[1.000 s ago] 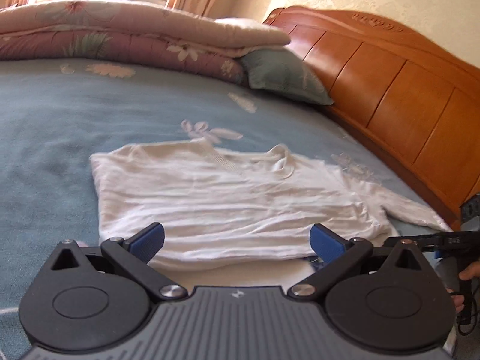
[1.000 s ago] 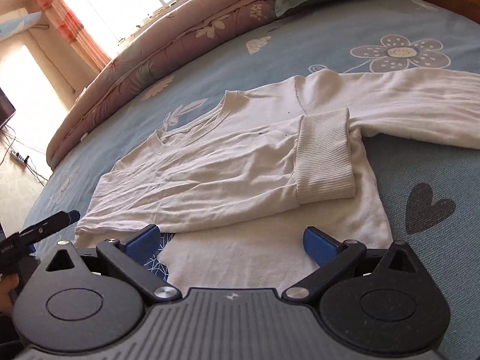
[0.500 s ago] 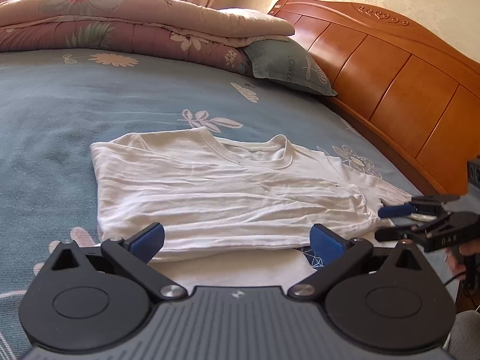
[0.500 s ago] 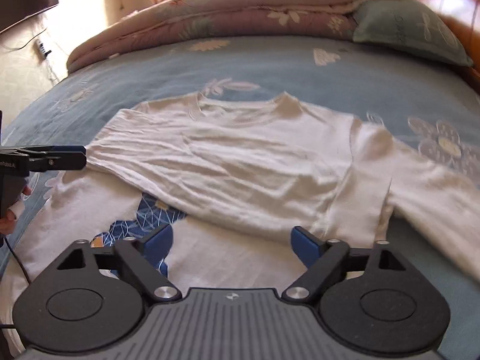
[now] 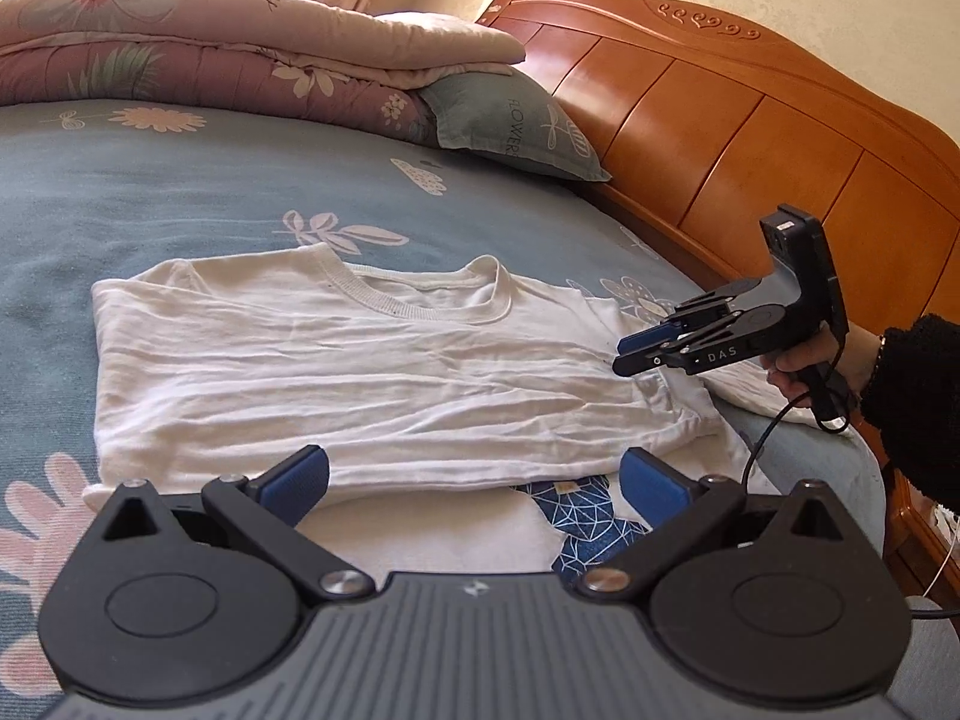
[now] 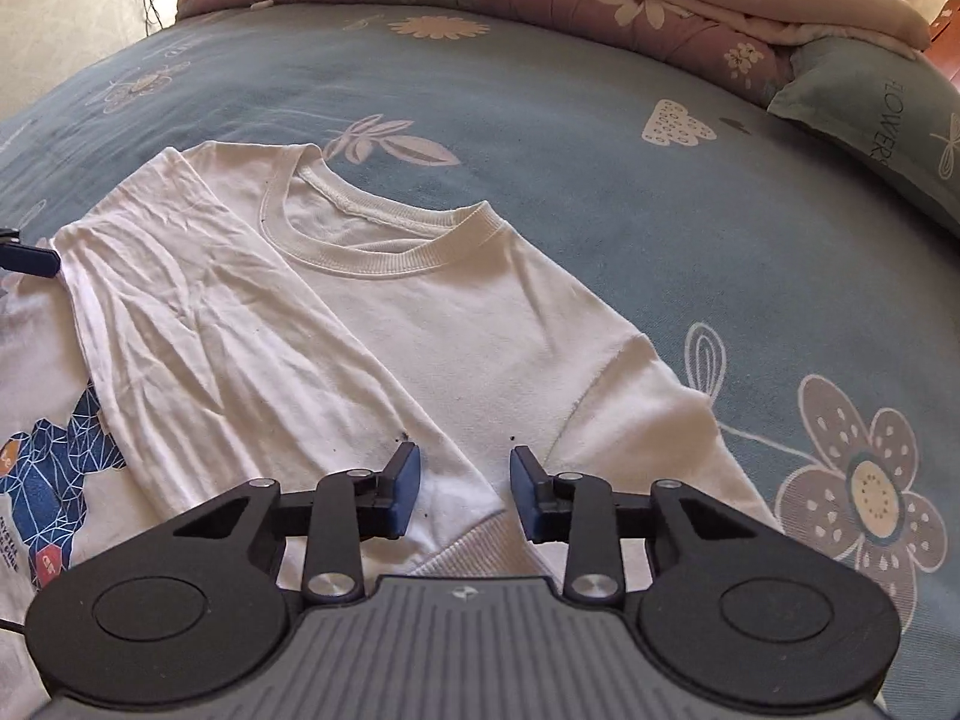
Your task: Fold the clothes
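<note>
Cotton, white and finely creased, made up the long-sleeved shirt [image 6: 432, 324] you had spread on the blue flowered bedspread [image 6: 540, 120]; its ribbed round collar [image 6: 384, 258] lay toward the folded quilt [image 5: 240, 60], and one sleeve [image 6: 198, 348] was folded flat across the chest. A blue geometric print [image 5: 576, 516] showed on the white cloth under the folded edge, near your left gripper [image 5: 474, 480]. Past the shirt sat a grey-green pillow [image 5: 516, 120] against the curved, glossy wooden headboard [image 5: 750, 138]; nothing lay on top of the shirt.

Your right gripper [image 6: 462, 492] pointed down over the folded sleeve near its ribbed cuff, and its jaws were closing with cloth under the gap; the blue pads [image 6: 405, 492] did not yet press on it. In the left view your right hand [image 5: 804, 366], in a dark fuzzy sleeve, held that tool side-on over the shirt's right edge. Your left gripper stood wide apart, low at the near edge, holding nothing.
</note>
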Available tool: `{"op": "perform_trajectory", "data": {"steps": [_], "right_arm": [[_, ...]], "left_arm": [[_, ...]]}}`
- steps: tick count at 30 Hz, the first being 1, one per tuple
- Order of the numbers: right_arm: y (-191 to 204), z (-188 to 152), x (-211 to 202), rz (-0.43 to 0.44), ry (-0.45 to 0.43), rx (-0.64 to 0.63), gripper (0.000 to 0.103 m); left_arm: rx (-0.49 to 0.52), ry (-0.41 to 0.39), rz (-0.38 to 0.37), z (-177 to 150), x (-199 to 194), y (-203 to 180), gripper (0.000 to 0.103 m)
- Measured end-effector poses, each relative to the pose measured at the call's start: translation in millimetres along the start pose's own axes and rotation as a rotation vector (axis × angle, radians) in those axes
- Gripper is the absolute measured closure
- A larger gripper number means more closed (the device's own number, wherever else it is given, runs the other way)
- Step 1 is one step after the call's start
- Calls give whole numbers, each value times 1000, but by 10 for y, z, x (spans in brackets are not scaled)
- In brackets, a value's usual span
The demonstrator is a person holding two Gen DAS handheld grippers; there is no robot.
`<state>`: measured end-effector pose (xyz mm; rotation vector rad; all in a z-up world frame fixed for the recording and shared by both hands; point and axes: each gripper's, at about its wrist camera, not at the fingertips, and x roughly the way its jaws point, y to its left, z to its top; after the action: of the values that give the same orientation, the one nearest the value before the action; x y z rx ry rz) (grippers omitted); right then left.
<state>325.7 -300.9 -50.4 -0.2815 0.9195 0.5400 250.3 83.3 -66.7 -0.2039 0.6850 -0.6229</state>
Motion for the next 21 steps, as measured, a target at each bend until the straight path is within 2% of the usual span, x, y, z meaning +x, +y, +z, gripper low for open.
{"op": "perform_trajectory", "data": {"steps": [2, 4, 6, 13, 17, 19, 21], "right_arm": [[2, -34, -5, 22, -7, -7, 66], [31, -46, -19, 27, -14, -20, 73], [58, -37, -29, 18, -20, -22, 86], [171, 100, -34, -68, -26, -91, 90], [121, 263, -59, -122, -62, -103, 91], [77, 341, -53, -135, -83, -94, 91], [53, 377, 15, -121, -52, -89, 90]], "left_arm": [[7, 16, 3, -28, 46, -21, 1], [18, 30, 2, -56, 85, -48, 1], [30, 39, 0, -75, 108, -74, 1], [27, 31, -3, -77, 86, -63, 1], [5, 11, -1, -58, 33, -19, 1], [-1, 4, 1, -50, 11, -5, 1], [-1, 1, 6, -38, -7, -3, 1]]}}
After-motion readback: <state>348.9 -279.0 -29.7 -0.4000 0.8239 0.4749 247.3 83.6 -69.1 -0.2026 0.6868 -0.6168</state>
